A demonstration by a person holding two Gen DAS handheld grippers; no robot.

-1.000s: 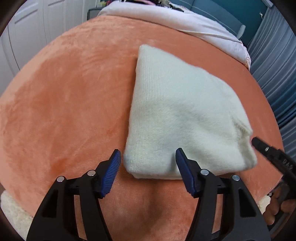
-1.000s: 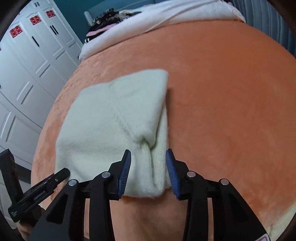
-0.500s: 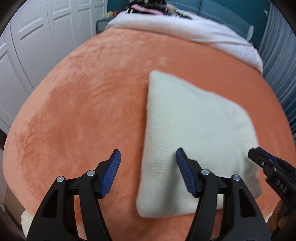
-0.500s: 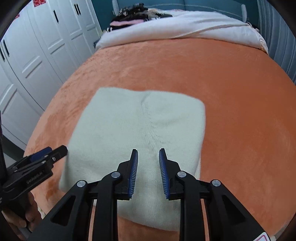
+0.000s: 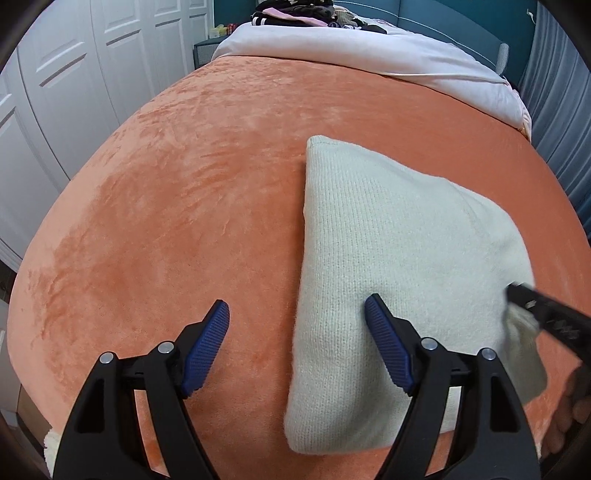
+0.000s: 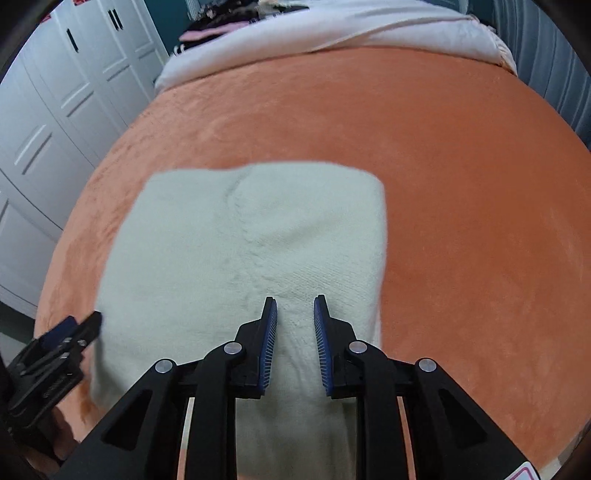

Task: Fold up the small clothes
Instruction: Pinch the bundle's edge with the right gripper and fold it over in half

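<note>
Hovering wide apart, the left gripper (image 5: 295,343) is straddling the near left edge of the folded cream sweater (image 5: 388,266): one finger over bare orange blanket (image 5: 184,192), the other over the knit, nothing between them being pinched. Beside it, the right gripper (image 6: 295,325) is sitting over the sweater's near right portion with its fingers close together but a strip of knit showing in the gap, so it is looking open and not clamped. From the right wrist view, the sweater is lying as a squarish packet straight ahead of both grippers, a seam running away from the near edge toward the far edge. My read: the right gripper is nearer the cloth's middle, the left nearer its side edge. Beyond the sweater, bare blanket is stretching to a pale duvet (image 5: 369,48) with dark clothes (image 5: 295,11) heaped behind, and white wardrobe doors (image 5: 74,92) standing off the sweater's left.
</note>
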